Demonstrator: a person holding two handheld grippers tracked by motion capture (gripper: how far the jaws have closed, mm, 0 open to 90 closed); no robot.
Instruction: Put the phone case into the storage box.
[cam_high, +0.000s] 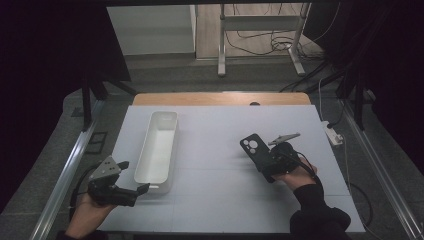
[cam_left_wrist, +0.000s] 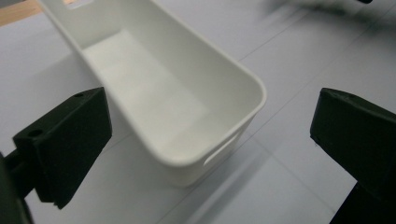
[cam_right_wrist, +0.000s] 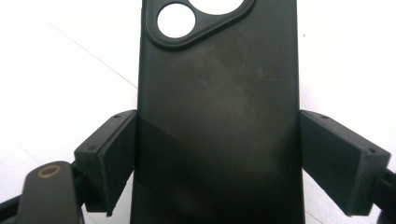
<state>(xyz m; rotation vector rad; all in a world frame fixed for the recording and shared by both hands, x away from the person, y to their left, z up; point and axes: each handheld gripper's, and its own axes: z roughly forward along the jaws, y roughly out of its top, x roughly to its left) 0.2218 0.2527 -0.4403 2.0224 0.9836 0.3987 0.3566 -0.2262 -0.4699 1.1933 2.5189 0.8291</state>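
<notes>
1. Phone case (cam_high: 256, 148), seen from above, sits clamped in the right gripper (cam_high: 267, 162) over the mat, well right of the white bin (cam_high: 156, 150).
2. Left gripper (cam_left_wrist: 205, 140), released, frames the bin's near end, likely to steady it.
3. Right gripper view: both pads (cam_right_wrist: 109, 158) press the case's long edges.

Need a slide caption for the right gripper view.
Right gripper clamps a black phone case across its width, camera cutout pointing away, above the white table.

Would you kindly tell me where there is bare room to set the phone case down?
Bare mat lies between the bin and the phone case held by the right gripper, and along the far edge. The bin's near end is crowded by the left gripper.
</notes>
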